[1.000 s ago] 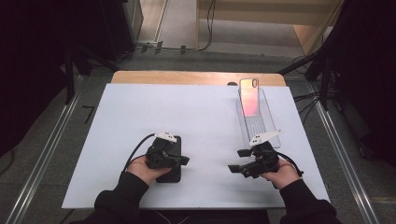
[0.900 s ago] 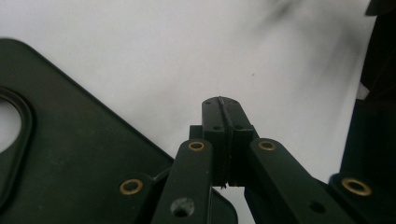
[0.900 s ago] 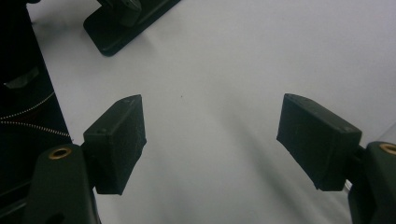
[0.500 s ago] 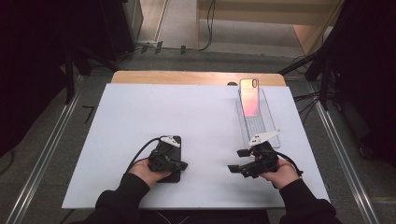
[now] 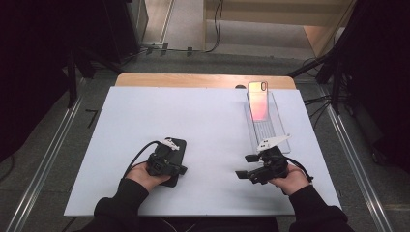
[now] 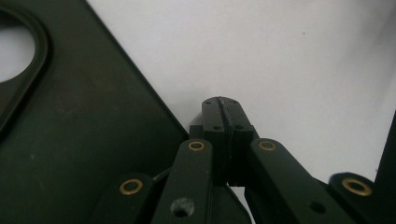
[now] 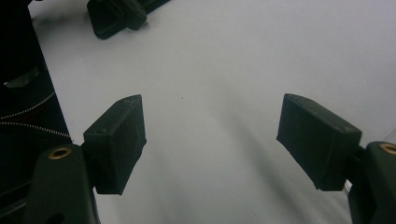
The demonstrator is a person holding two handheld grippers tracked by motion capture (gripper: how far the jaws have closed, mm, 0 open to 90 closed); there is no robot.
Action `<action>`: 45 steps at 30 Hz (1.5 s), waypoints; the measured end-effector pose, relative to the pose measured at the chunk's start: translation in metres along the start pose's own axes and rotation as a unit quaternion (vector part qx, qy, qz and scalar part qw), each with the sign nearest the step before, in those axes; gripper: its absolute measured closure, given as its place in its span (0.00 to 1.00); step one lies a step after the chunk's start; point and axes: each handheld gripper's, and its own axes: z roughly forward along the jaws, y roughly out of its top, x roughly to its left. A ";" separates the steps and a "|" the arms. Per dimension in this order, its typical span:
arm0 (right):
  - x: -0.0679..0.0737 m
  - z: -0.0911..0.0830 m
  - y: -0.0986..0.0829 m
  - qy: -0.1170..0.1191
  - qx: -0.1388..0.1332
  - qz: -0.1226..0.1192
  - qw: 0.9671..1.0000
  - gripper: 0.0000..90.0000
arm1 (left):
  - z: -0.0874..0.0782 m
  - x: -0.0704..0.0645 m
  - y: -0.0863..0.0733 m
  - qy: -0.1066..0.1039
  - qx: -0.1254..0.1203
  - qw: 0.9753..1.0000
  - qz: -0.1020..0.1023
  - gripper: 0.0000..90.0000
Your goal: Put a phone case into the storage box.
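We saw the black phone case lying flat under our left gripper, jaws pressed together just beside its edge. Our right gripper hovered, jaws apart, over the white table, a phone beyond it.

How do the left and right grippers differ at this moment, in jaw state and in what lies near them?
The left gripper has its jaws pressed together with nothing between them; the right gripper has its jaws spread wide over bare white table. The left gripper sits right beside the flat black phone case; the right gripper sits just short of the clear tray that holds the pink-backed phone. Both are black, hand-held and low over the table.
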 end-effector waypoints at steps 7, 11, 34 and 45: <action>0.000 0.001 0.000 0.000 -0.001 -0.001 1.000 0.24 | -0.010 0.011 -0.006 0.010 -0.002 1.000 -0.011 1.00; 0.000 0.001 0.000 0.001 -0.001 -0.002 1.000 0.24 | -0.017 0.021 -0.008 0.020 -0.004 0.999 -0.025 1.00; 0.001 0.000 -0.001 -0.002 0.002 -0.007 1.000 0.24 | -0.065 0.024 -0.018 -0.044 -0.141 0.989 0.009 0.54; 0.001 -0.007 -0.007 -0.008 -0.006 -0.002 1.000 0.24 | -0.079 0.008 -0.025 -0.038 -0.187 0.981 0.033 0.44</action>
